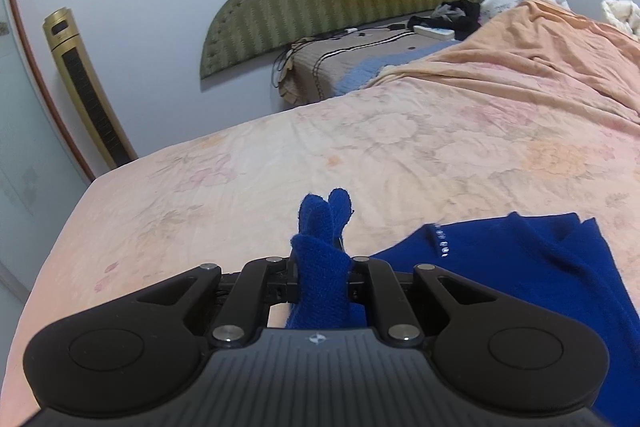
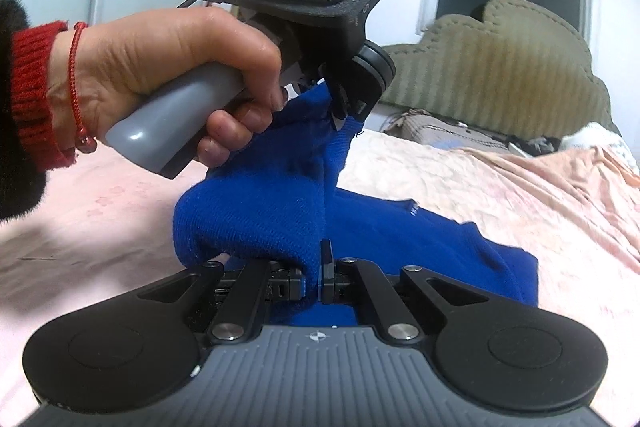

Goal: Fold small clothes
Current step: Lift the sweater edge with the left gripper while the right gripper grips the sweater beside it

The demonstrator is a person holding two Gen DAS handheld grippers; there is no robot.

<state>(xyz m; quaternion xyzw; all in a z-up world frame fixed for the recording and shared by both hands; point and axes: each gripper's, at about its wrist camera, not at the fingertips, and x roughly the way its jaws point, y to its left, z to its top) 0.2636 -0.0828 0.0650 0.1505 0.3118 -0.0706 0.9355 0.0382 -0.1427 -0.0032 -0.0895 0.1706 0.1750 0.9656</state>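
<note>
Both black two-finger grippers, left gripper [image 1: 320, 277] and right gripper [image 2: 316, 277], pinch the blue knitted garment [image 2: 256, 207] mid-frame; carry both edges level over the pink floral bedsheet [image 1: 360, 147].

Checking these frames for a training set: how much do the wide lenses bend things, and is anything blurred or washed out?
Left wrist view: strong fisheye bend, the bed edge curves, corners go dark; the blue garment stays sharp. Right wrist view: same bend, the hand looms large and looks sharp, while the pink sheet looks pale and washed out.
</note>
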